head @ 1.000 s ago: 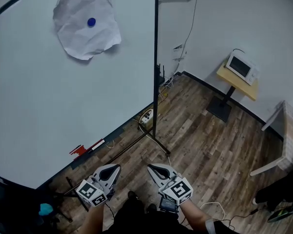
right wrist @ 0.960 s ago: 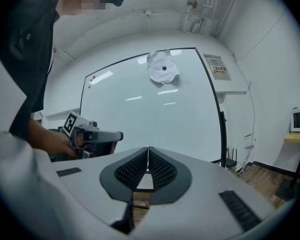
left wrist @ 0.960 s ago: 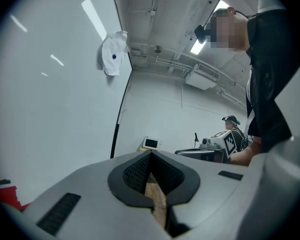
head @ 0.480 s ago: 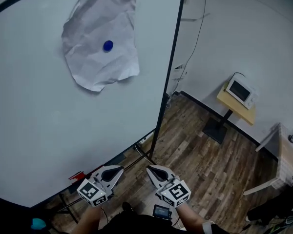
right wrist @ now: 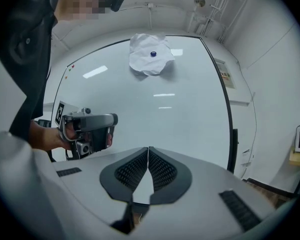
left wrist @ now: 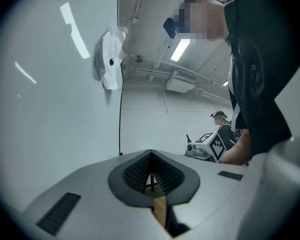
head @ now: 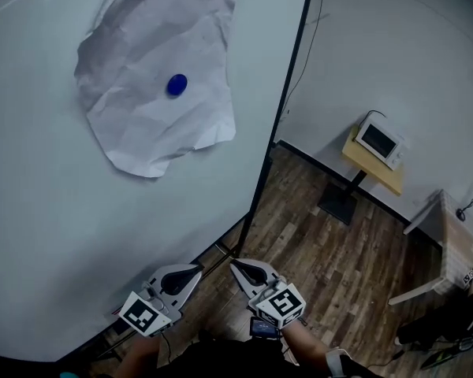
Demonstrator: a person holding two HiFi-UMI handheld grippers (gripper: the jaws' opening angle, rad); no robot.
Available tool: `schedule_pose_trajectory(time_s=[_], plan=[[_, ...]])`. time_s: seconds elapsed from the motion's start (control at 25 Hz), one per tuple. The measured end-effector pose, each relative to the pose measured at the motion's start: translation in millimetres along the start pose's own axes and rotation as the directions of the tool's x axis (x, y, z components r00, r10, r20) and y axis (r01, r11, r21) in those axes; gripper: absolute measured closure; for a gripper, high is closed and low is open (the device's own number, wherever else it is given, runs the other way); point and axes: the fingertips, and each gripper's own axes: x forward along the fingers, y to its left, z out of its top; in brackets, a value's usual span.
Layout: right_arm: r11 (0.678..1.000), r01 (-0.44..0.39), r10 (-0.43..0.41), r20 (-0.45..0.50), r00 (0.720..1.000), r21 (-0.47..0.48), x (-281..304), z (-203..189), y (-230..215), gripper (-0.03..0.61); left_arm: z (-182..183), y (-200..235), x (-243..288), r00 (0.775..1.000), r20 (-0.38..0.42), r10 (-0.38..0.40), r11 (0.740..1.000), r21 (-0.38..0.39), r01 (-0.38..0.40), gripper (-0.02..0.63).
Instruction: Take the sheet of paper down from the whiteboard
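A crumpled white sheet of paper (head: 154,77) hangs on the whiteboard (head: 55,242), pinned by a blue round magnet (head: 176,84). The right gripper view shows the same paper (right wrist: 150,54) high on the board, and the left gripper view has it edge-on (left wrist: 111,59) at the board's upper part. My left gripper (head: 195,272) and right gripper (head: 235,265) are both shut and empty, side by side low in the head view, well below the paper and apart from the board. The left gripper (right wrist: 87,129) also shows in the right gripper view.
The whiteboard's black frame edge (head: 276,124) runs down to a stand on the wooden floor (head: 339,250). A microwave (head: 378,138) sits on a small wooden table (head: 370,172) by the white wall. A white table edge (head: 449,235) is at the far right.
The paper and board now sit larger and lower in the head view, as I have come closer. Both grippers have stayed shut and shifted slightly forward together.
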Motion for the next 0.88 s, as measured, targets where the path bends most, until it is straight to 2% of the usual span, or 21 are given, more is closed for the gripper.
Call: schedule_pose_trajectory(time_s=[0.2,0.4,0.56,0.72,0.8,0.88], plan=[[1.0,0.008,-0.008,0.004,1.0,-0.001,11,2,-12,0.558,-3,6,13,0.999,0.02,-0.027,1.0,0.007,0.027,0.603],[0.999,-0.044,0.044,-0.009,0.999,-0.02,21,-1,-28,0.558,-6,26,20,0.999,0.008,0.052,0.999,0.011,-0.052,0.603],[0.992,-0.116,0.117,0.019,0.993,-0.044,29,12,-43,0.558,2,43,30,0.99,0.023,0.143,0.99,0.011,-0.143,0.604],[0.981,-0.182,0.185,0.053,0.981,-0.067,37,37,-59,0.558,23,49,40,0.974,0.029,0.225,0.973,0.047,-0.226,0.604],[0.973,-0.214,0.223,0.115,0.968,-0.087,46,63,-60,0.558,35,54,39,0.965,0.026,0.26,0.961,0.087,-0.261,0.604],[0.96,-0.257,0.275,0.2,0.94,-0.109,54,96,-56,0.558,50,61,38,0.955,0.024,0.296,0.945,0.14,-0.296,0.604]])
